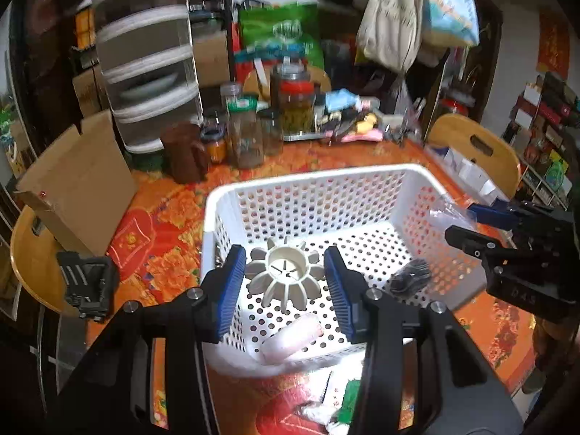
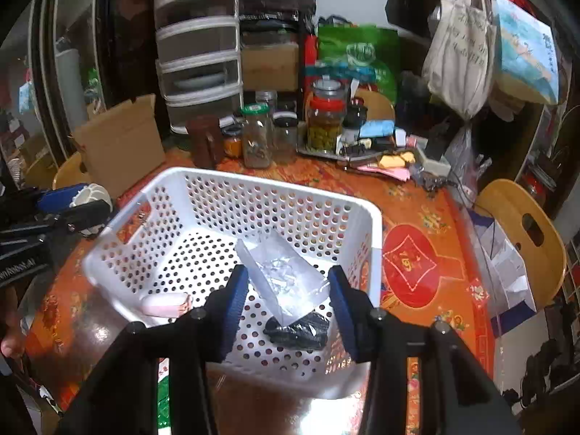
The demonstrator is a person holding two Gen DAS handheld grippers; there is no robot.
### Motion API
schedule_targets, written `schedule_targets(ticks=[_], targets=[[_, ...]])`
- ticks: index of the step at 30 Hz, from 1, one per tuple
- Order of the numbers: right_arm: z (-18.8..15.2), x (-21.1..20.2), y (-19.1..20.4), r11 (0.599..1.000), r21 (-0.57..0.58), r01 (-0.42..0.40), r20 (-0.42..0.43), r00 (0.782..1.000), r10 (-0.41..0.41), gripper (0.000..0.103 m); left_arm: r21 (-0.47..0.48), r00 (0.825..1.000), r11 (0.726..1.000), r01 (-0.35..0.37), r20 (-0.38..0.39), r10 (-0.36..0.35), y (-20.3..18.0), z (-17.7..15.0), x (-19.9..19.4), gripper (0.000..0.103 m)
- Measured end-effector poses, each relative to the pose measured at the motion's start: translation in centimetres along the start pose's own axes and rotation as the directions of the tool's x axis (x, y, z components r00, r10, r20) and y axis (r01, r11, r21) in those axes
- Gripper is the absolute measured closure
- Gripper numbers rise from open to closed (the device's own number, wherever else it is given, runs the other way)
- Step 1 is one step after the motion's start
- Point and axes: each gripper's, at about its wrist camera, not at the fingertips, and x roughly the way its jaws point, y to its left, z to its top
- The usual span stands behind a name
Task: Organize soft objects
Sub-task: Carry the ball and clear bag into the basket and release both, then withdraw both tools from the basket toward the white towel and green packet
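White plastic basket [image 1: 308, 177] with lots of holes, sitting on a red and orange table cloth [image 1: 159, 239].

From the left side view: left gripper [image 1: 285, 258] spread wide, pinching a white ribbed ring [image 1: 286, 279] by its two sides, up over the near end of the basket. Down inside, a pink roll [image 1: 290, 337] by the front wall and a black bundle [image 1: 411, 275] to the right. Best to lower the ring onto a bare bit of floor, away from the roll, then let go slowly.

From the right side view: right gripper [image 2: 288, 272] also wide, pads on both edges of a clear bag [image 2: 279, 264], most likely a light pinch. Bag hanging just above the black bundle. Best to go low before opening, since a floaty bag could drift out.
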Motion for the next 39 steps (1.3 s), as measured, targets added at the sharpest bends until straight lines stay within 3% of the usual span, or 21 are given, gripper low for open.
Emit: schedule_targets(ticks=[11,23,31,33,35,38,39], targets=[[-0.7,7.0,-0.3,0.999,0.0,0.033,-0.149,0.988,-0.032,0.058,-0.026,0.989,0.999,-0.024,-0.144,0.02,0.4,-1.7,8.1,0.061],[-1.1,9.0,0.6,0.991,-0.07,0.112,-0.179,0.976,-0.123,0.058,-0.022,0.985,1.0,-0.018,-0.171,0.014,0.5,-2.6,9.8,0.061],[-1.0,8.8,0.7,0.992,-0.064,0.111,-0.162,0.979,-0.12,0.057,-0.027,0.988,1.0,-0.008,-0.157,0.004,0.6,-2.6,9.5,0.06],[-0.8,8.5,0.8,0.991,-0.066,0.117,-0.151,0.981,-0.126,0.057,-0.035,0.988,0.999,0.003,-0.153,-0.009,0.7,-2.6,9.2,0.056],[-0.6,8.2,0.9,0.991,-0.066,0.12,-0.139,0.982,-0.128,0.056,-0.027,0.991,1.0,0.001,-0.133,-0.004,0.6,-2.4,8.7,0.044],[-0.2,7.8,0.8,0.991,-0.053,0.119,-0.125,0.984,-0.125,0.037,-0.015,0.996,1.0,-0.008,-0.094,0.006,0.5,-2.2,7.5,0.019],[-0.2,7.6,0.8,0.991,-0.051,0.122,-0.12,0.985,-0.128,0.035,-0.013,0.997,1.0,-0.008,-0.082,0.007,0.5,-2.1,7.1,0.018]])
